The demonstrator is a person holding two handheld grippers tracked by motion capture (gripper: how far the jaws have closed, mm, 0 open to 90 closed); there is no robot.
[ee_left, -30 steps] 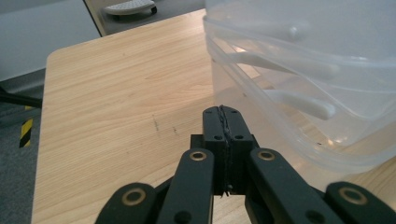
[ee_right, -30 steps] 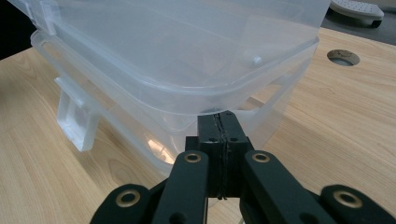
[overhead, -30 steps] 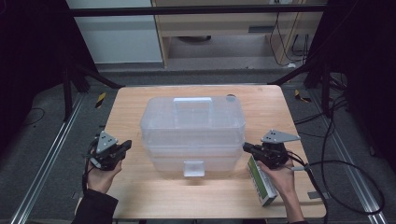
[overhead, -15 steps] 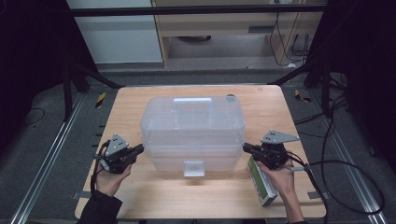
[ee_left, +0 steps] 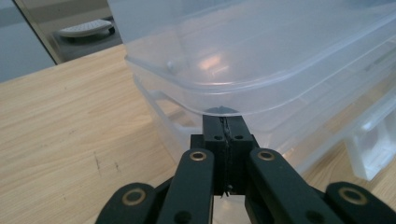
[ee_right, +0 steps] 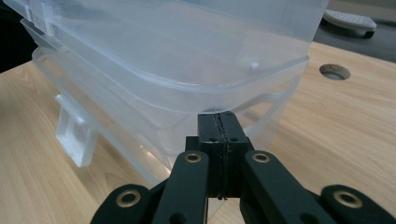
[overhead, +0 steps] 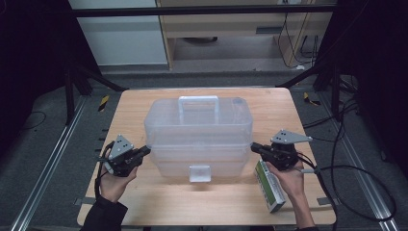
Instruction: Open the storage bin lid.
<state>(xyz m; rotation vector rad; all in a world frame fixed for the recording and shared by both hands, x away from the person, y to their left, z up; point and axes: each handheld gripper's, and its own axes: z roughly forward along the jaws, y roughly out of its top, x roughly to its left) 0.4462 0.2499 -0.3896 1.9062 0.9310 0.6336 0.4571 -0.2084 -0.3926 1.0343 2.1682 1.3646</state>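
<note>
Dark floor with metal rails flanks the pale wooden table (overhead: 144, 202). Left claw (overhead: 144, 153), jaws pressed together on nothing, tucks under the clear plastic box's (overhead: 199, 130) lid edge (lid tilted up). That box sits mid-table. Right claw (overhead: 256, 148), likewise empty and closed, does the same above a green-white carton (overhead: 270, 192).

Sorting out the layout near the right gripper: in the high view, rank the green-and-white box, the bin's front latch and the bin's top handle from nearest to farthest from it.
From the right gripper:
1. Green-and-white box, just below it, under the hand.
2. Front latch, to its left on the clear bin.
3. Top handle, on the bin's far side.
</note>
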